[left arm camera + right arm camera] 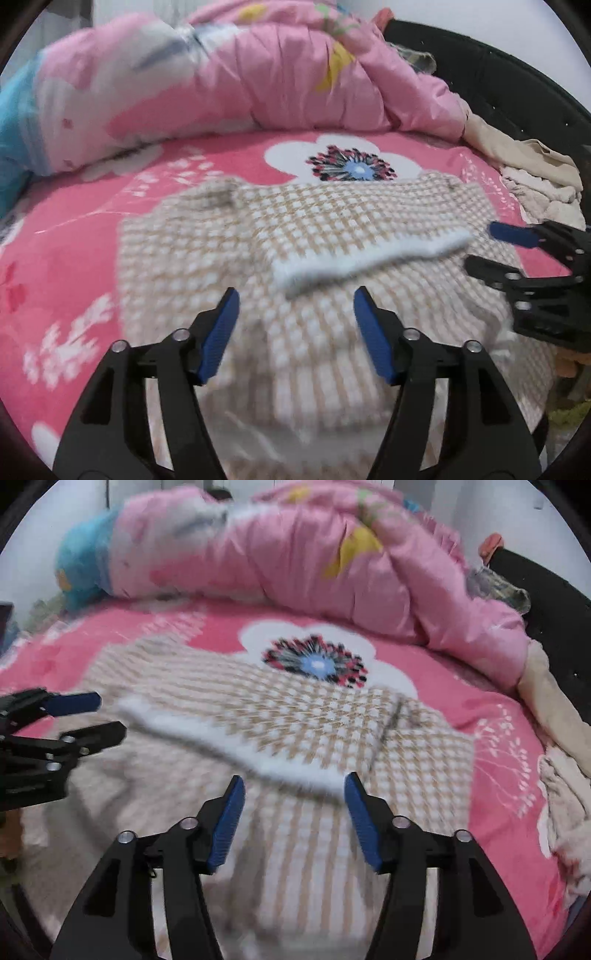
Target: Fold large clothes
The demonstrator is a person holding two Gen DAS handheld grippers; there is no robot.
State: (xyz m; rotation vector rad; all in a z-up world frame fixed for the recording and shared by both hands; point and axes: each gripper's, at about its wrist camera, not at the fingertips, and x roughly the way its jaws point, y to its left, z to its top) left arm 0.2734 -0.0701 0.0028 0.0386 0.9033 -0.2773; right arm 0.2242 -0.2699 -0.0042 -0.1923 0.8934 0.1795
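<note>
A beige and white checked sweater (317, 229) lies on the pink flowered bed sheet (66, 266), with a white-cuffed sleeve (369, 258) folded across its body. It shows in the right wrist view (295, 731) too, with the cuff (236, 746) across it. My left gripper (295, 299) is open and empty, hovering over the sweater's lower part. My right gripper (293, 784) is open and empty just above the cuff edge. The right gripper (480, 247) shows at the right of the left wrist view, the left gripper (107, 716) at the left of the right wrist view.
A rolled pink quilt (229, 74) lies along the far side of the bed. Beige and cream clothes (532, 173) are heaped at the right edge, next to a black headboard (480, 62). The sheet (498, 720) shows a large white flower print (314, 661).
</note>
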